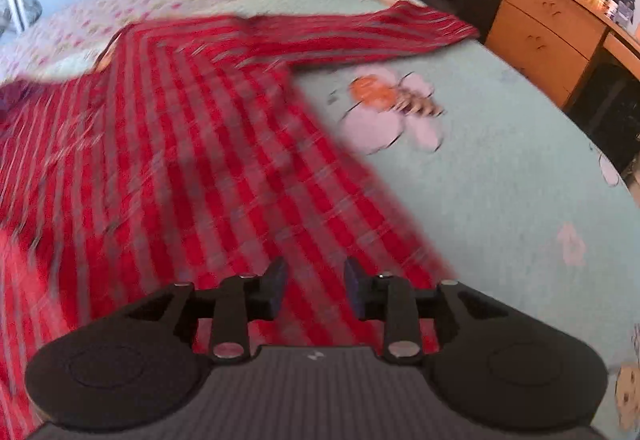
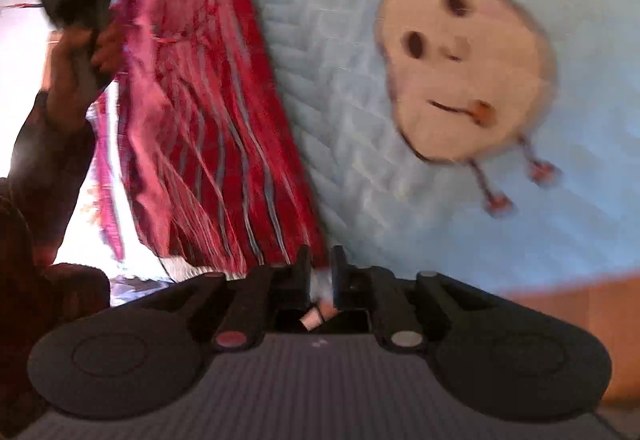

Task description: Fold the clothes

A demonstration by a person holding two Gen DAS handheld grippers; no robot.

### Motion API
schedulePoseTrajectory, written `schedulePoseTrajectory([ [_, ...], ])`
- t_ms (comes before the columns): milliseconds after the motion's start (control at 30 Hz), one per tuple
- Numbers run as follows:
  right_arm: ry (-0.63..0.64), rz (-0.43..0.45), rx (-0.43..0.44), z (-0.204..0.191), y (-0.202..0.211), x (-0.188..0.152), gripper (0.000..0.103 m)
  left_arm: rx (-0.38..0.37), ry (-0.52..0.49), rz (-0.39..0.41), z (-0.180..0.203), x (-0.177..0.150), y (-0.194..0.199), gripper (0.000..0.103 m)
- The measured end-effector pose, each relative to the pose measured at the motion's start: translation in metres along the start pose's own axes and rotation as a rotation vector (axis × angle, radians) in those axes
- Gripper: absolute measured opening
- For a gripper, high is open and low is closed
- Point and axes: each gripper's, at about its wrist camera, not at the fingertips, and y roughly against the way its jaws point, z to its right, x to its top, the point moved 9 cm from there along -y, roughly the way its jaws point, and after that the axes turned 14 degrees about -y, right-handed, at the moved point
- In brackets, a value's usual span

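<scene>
On the bed (image 1: 500, 168) | red striped shirt (image 1: 180, 144) spread flat, sleeve stretched out, no fold made yet | left hand-held gripper (image 1: 316, 288) parted, nothing held | right hand-held gripper (image 2: 320, 272) narrowly parted around a shirt edge | folding all left

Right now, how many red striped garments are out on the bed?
1. The red striped garment lies spread across the bed, one sleeve reaching toward the wooden dresser. Others may be hidden outside these views.

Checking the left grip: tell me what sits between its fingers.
Nothing: the left hand-held gripper is open above the red shirt, pads clear, in the left wrist view.
</scene>
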Motion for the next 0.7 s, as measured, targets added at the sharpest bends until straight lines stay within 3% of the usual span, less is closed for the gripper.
schedulePoseTrajectory([
  [67,-0.016,0.085,0.009,-0.012,0.024,0.009,0.019,0.018,0.002,-0.037,-0.017,-0.024,0.007,0.035],
  [133,0.005,0.215,0.106,-0.051,0.036,0.045,0.033,0.011,0.022,-0.063,-0.029,-0.049,0.016,0.041],
  [200,0.068,0.319,0.140,-0.091,0.029,0.092,0.063,-0.018,0.027,-0.099,-0.032,-0.069,0.016,0.043],
  [233,0.104,0.365,0.134,-0.111,0.018,0.119,0.066,-0.029,0.024,-0.106,-0.032,-0.076,0.017,0.043],
  [267,0.140,0.410,0.127,-0.131,0.007,0.147,0.067,-0.031,0.015,-0.084,-0.030,-0.078,0.021,0.043],
  [367,0.178,0.493,0.225,-0.193,-0.044,0.241,0.067,-0.090,0.026,-0.027,-0.019,-0.074,0.031,0.043],
  [500,0.140,0.517,0.272,-0.237,-0.104,0.350,0.067,-0.177,0.010,-0.006,0.005,-0.079,0.027,0.043],
  [567,0.073,0.566,0.286,-0.249,-0.117,0.392,0.068,-0.164,0.017,-0.008,0.008,-0.087,0.021,0.043],
  [633,-0.001,0.543,0.316,-0.260,-0.141,0.423,0.068,-0.172,0.041,0.004,0.006,-0.088,0.020,0.043],
  [700,0.010,0.531,0.342,-0.273,-0.157,0.441,0.068,-0.189,0.076,0.007,0.002,-0.090,0.018,0.043],
])
